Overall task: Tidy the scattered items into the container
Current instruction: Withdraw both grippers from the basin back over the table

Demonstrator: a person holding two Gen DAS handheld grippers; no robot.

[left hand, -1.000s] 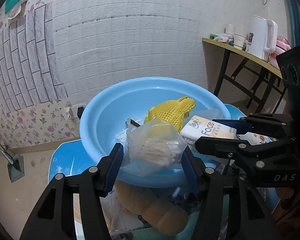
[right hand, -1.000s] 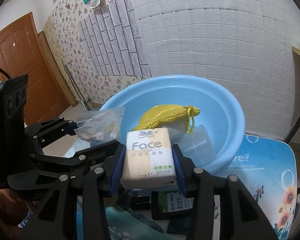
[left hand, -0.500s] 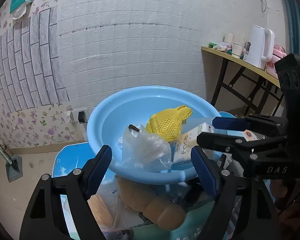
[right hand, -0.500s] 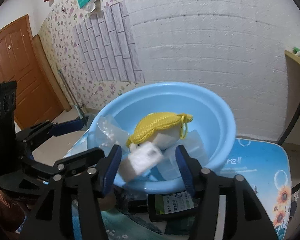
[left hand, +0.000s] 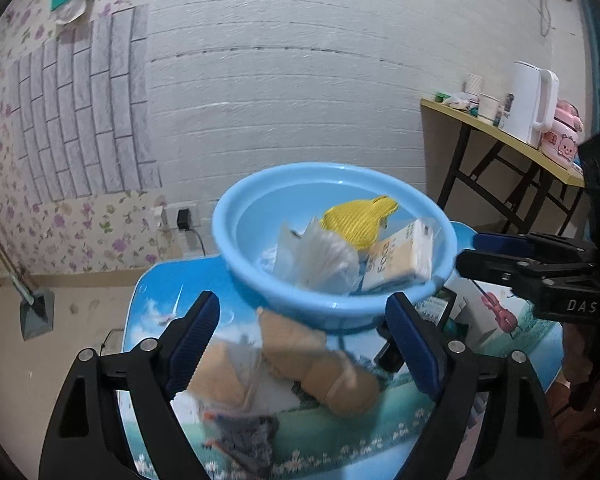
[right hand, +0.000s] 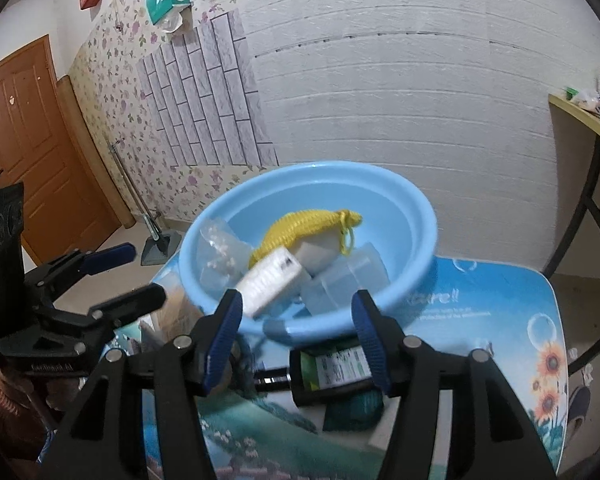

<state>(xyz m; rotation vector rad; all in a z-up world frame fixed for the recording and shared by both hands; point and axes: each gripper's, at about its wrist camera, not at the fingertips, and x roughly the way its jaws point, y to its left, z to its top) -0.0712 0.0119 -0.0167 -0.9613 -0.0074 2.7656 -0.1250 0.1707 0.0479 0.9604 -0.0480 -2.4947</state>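
Observation:
A light blue basin point(left hand: 260, 200) point(right hand: 412, 208) stands on the printed table point(left hand: 156, 292) point(right hand: 500, 312). Inside lie a yellow net pouch point(left hand: 356, 220) point(right hand: 300, 224), a clear plastic bag point(left hand: 320, 256) point(right hand: 220, 248), a tissue pack point(left hand: 400, 256) point(right hand: 272, 276) and a clear box point(right hand: 348, 276). My left gripper point(left hand: 304, 344) is open and empty, in front of the basin above a tan bundle point(left hand: 320, 364). My right gripper point(right hand: 296, 340) is open and empty, in front of the basin above a dark bottle point(right hand: 332, 372).
A clear bag with tan contents point(left hand: 228, 376) and a dark patterned item point(left hand: 244, 436) lie near the table's front. A side table with a white kettle point(left hand: 528, 104) stands at the right. A wooden door point(right hand: 32, 132) is at the left. A dustpan point(left hand: 36, 312) rests on the floor.
Both grippers opened and let go: the plastic bag and the tissue pack dropped into the basin. Both grippers have pulled back from the basin.

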